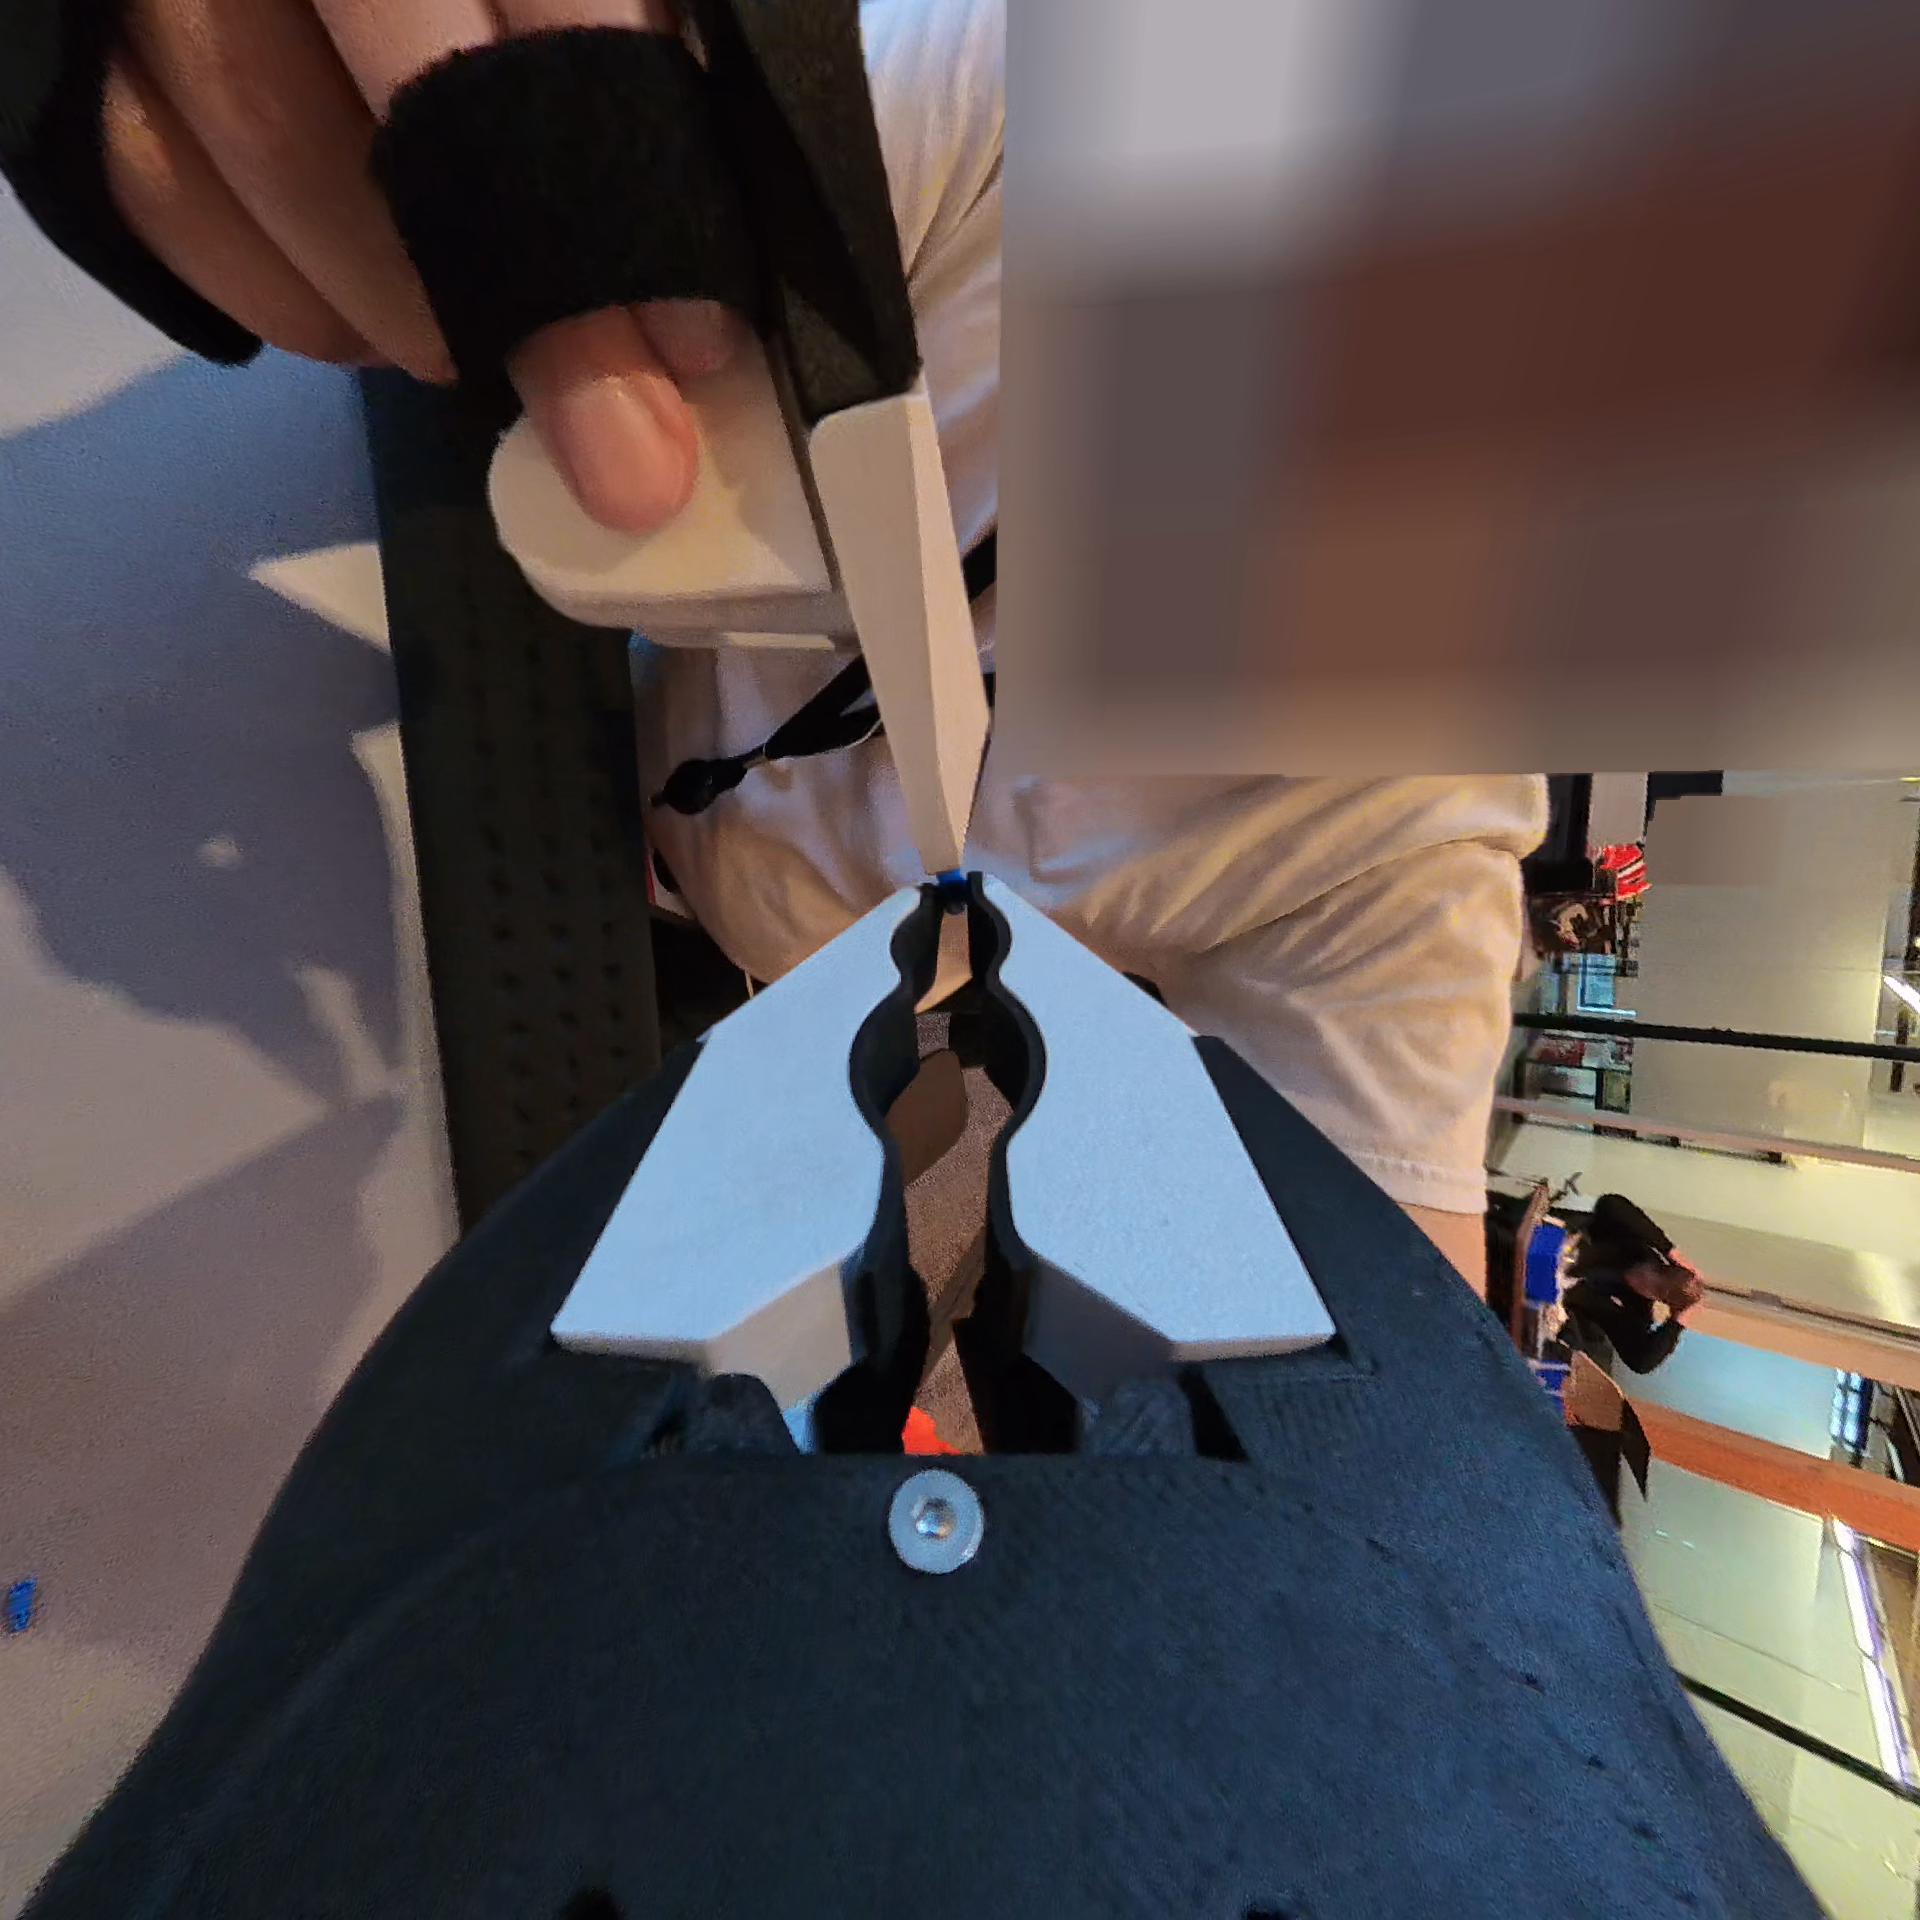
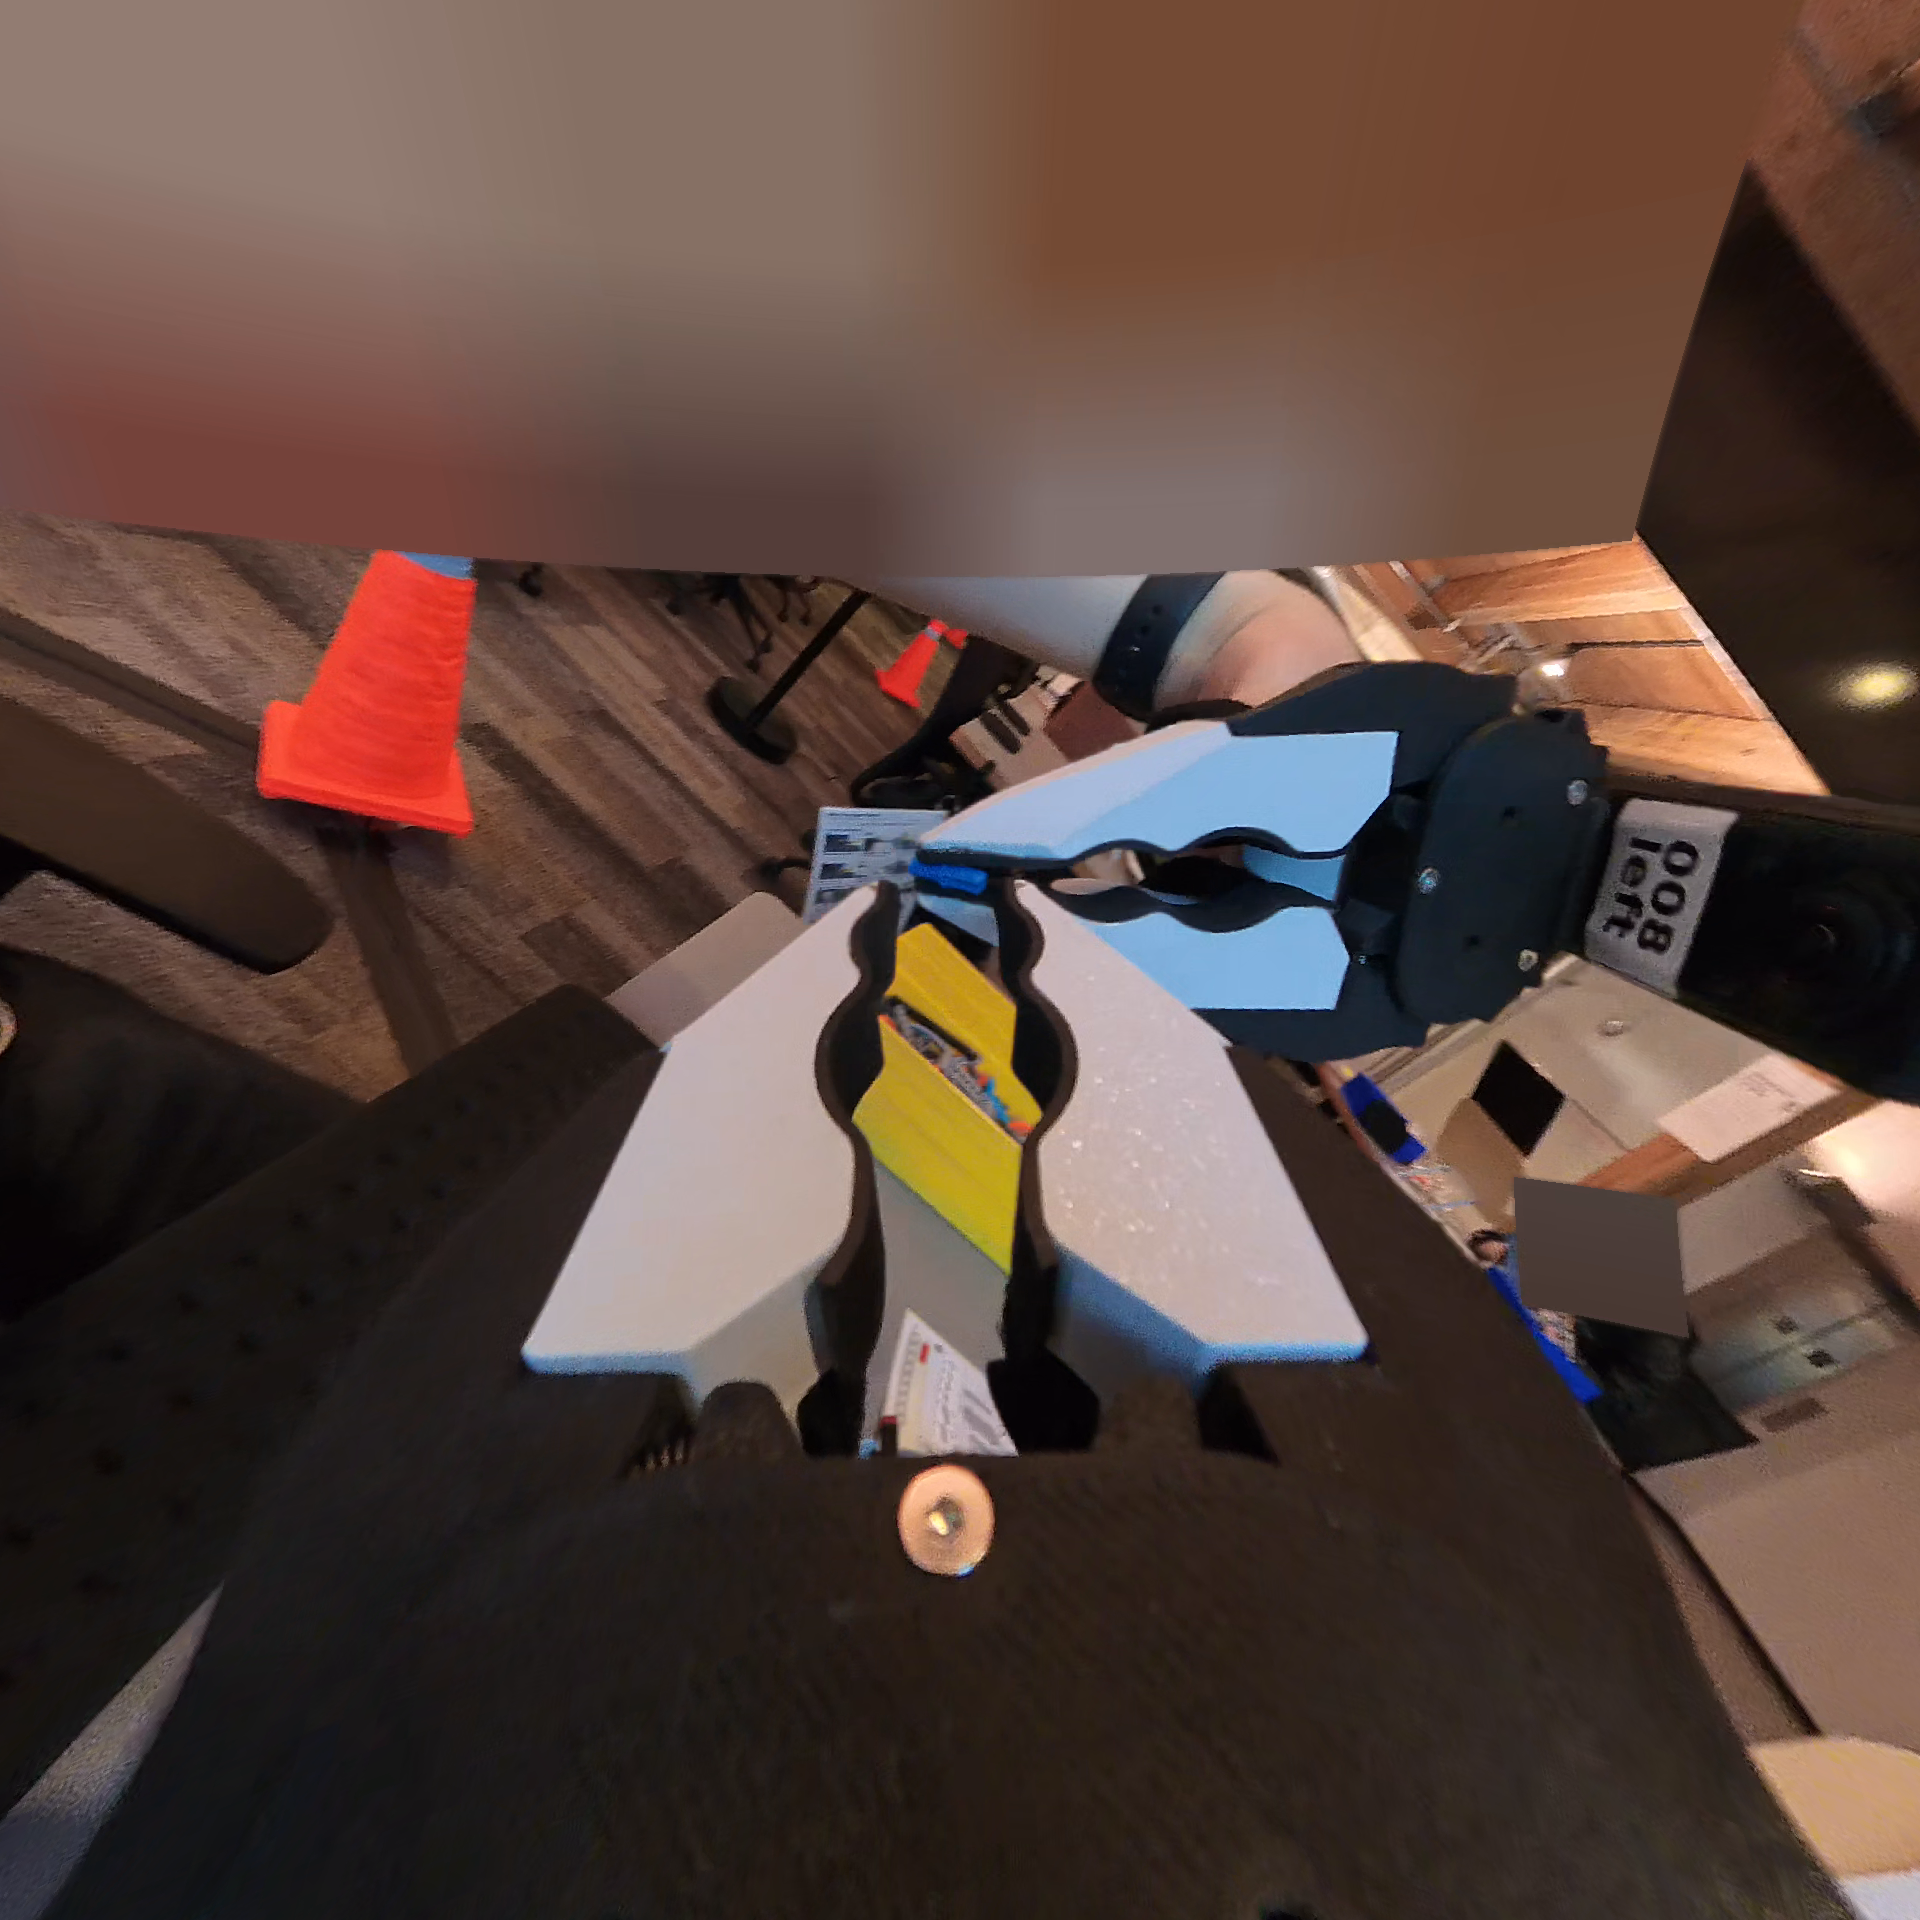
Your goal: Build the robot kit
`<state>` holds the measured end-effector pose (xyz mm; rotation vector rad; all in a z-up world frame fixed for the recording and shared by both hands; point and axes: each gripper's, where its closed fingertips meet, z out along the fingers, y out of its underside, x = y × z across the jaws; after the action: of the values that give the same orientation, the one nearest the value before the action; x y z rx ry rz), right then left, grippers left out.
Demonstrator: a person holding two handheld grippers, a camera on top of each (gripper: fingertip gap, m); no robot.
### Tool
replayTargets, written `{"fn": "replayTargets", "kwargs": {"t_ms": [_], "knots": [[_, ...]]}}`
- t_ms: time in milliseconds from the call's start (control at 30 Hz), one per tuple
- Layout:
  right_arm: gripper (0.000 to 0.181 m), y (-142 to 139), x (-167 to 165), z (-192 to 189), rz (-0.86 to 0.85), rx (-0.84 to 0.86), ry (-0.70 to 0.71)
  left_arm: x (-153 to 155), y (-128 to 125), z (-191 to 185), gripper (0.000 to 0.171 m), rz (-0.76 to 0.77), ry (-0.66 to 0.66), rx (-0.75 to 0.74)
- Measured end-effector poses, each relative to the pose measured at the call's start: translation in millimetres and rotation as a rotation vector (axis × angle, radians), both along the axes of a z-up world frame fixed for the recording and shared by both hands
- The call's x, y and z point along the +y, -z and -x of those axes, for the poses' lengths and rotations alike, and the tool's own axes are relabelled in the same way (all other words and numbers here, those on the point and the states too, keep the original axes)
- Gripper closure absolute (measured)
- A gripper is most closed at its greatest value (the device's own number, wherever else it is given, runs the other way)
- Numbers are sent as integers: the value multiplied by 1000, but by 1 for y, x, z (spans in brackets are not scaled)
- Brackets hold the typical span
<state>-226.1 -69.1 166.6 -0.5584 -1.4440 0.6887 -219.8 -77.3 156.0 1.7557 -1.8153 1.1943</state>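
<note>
My left gripper (image 1: 951, 896) is shut on a small blue piece (image 1: 948, 880), pinched at its very tips. In the right wrist view the left gripper (image 2: 935, 864) comes in from the right and holds the blue piece (image 2: 951, 881) level in the air. My right gripper (image 2: 951, 906) is narrowly open, with the blue piece sitting in the gap between its tips; I see no clear contact. In the left wrist view the right gripper (image 1: 943, 847) comes down from above, edge on, with a hand on it, and its tip meets the blue piece.
A yellow bin (image 2: 951, 1143) of small parts lies below the grippers, with a printed sheet (image 2: 940, 1392) nearer me. Two orange cones (image 2: 379, 696) (image 2: 914, 665) stand on the wood floor. A person in a white shirt (image 1: 1247, 935) is close behind, beside a black perforated post (image 1: 520, 831). Both grippers' tips are close together, under 4 cm apart.
</note>
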Motion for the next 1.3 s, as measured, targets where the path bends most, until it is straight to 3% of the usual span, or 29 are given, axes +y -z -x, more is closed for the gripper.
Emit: {"fn": "replayTargets", "kwargs": {"t_ms": [133, 600, 800, 900, 1300], "knots": [[163, -18, 2, -8, -4, 92, 39, 5, -13, -8, 168, -18, -7, 3], [165, -30, 5, -28, -16, 144, 82, 8, -29, -31, 168, -67, -16, -10], [174, -32, 5, -38, -23, 154, 80, 10, -32, -35, 168, -79, -26, -16], [167, -37, 8, -44, -25, 185, 99, 8, -28, -31, 168, -80, -16, 21], [165, -22, 5, -37, -5, 107, 40, 4, -21, -37, 168, -84, 17, 43]]}}
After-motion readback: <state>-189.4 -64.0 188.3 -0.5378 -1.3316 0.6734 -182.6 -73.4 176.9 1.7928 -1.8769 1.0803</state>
